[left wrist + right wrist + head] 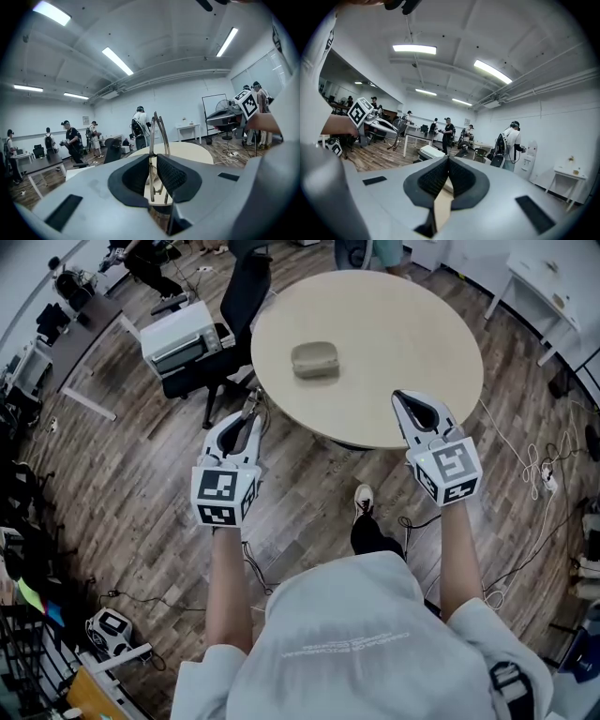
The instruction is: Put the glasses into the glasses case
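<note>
Left claw (153,174) was clamped on the folded glasses (157,129). The thin metal frame stood edge-on between the pads, its arms poking up past the tips. Right claw (447,174) had its jaws together with nothing in them. The glasses case (315,359) sat on the round table (422,324), ahead of both claws and between their lines, well apart from either tip. It looked closed, though that was hard to confirm.

Handling, as a judgement: the glasses were likely very light, springy wire, easy to bend, with lenses that could scratch and a frame that could slip in the pads. The best hold was probably near the hinges or bridge with a gentle squeeze. The case was likely a light shell that could skid when pushed, so the free right claw should steady it or lift the lid.

Pose: both forearms were stretched forward, with the claws near level and tipped slightly down. Left tip was just short of the table edge, right tip just over it.
</note>
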`<act>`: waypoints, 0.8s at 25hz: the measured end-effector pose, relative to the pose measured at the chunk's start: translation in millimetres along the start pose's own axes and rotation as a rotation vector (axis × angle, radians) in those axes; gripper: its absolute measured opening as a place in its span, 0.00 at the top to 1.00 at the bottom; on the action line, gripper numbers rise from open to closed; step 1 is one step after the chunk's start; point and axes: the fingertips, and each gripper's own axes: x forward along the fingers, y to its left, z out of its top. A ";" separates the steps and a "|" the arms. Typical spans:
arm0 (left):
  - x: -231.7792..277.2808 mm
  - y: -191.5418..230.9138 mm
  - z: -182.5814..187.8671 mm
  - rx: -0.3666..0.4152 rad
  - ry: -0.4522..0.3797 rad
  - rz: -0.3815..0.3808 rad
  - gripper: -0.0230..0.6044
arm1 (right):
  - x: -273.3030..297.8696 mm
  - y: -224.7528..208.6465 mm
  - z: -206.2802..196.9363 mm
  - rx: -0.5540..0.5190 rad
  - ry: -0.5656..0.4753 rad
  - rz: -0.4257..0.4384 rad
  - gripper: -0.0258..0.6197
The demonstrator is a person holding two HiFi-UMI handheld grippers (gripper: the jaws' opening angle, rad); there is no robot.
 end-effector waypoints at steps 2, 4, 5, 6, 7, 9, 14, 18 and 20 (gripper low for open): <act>27.9 2.3 9.1 -0.001 -0.001 0.005 0.88 | 20.4 -25.5 -3.7 -0.004 0.000 0.010 0.96; 53.4 4.4 17.2 -0.002 0.003 0.013 0.88 | 40.4 -48.5 -6.8 -0.015 0.006 0.025 0.96; 65.2 6.1 20.5 -0.004 0.008 0.019 0.88 | 50.1 -58.4 -8.4 -0.019 0.009 0.036 0.96; 76.9 8.5 23.6 -0.007 0.013 0.025 0.88 | 59.9 -67.7 -10.0 -0.020 0.012 0.048 0.96; 88.7 10.9 26.2 -0.013 0.018 0.031 0.88 | 69.9 -76.5 -11.9 -0.016 0.016 0.061 0.96; 111.3 13.9 28.8 -0.027 0.029 0.037 0.88 | 88.4 -92.0 -16.5 -0.003 0.022 0.087 0.96; 161.5 15.4 27.9 -0.037 0.071 0.048 0.88 | 123.0 -121.1 -32.3 0.021 0.029 0.148 0.96; 197.3 18.0 29.1 -0.042 0.091 0.063 0.88 | 146.7 -138.6 -46.2 0.028 0.053 0.198 0.96; 212.4 19.4 28.7 -0.047 0.101 0.076 0.88 | 157.1 -146.4 -53.6 0.043 0.063 0.218 0.96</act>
